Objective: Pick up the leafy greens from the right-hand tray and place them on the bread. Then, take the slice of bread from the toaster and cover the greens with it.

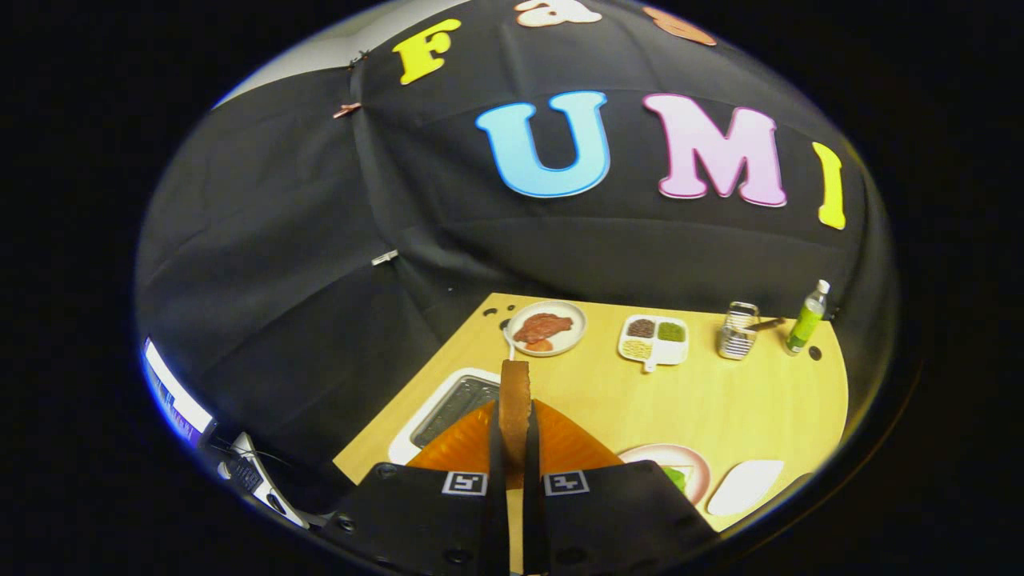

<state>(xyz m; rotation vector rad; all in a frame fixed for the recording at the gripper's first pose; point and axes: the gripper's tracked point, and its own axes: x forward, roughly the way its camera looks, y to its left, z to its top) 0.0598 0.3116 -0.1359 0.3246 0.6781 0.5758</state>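
1. Gripping a bread slice [514,400] edge-on, the gripper [514,448] has its fingers nearly closed, both pressing it, above the toaster [448,408].
2. Near right, a pink plate [694,464] holds greens [677,478].
3. Far off stands a bottle [806,318].

gripper [514,448] raised above the table, fingers [498,480] closed on an upright bread slice [514,400]

Wooden table [720,400] with plates [549,328], toaster [448,404].

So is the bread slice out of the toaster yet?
Out. The hand-held gripper is shut on the bread slice, holding it upright on edge between both fingers, above the toaster.
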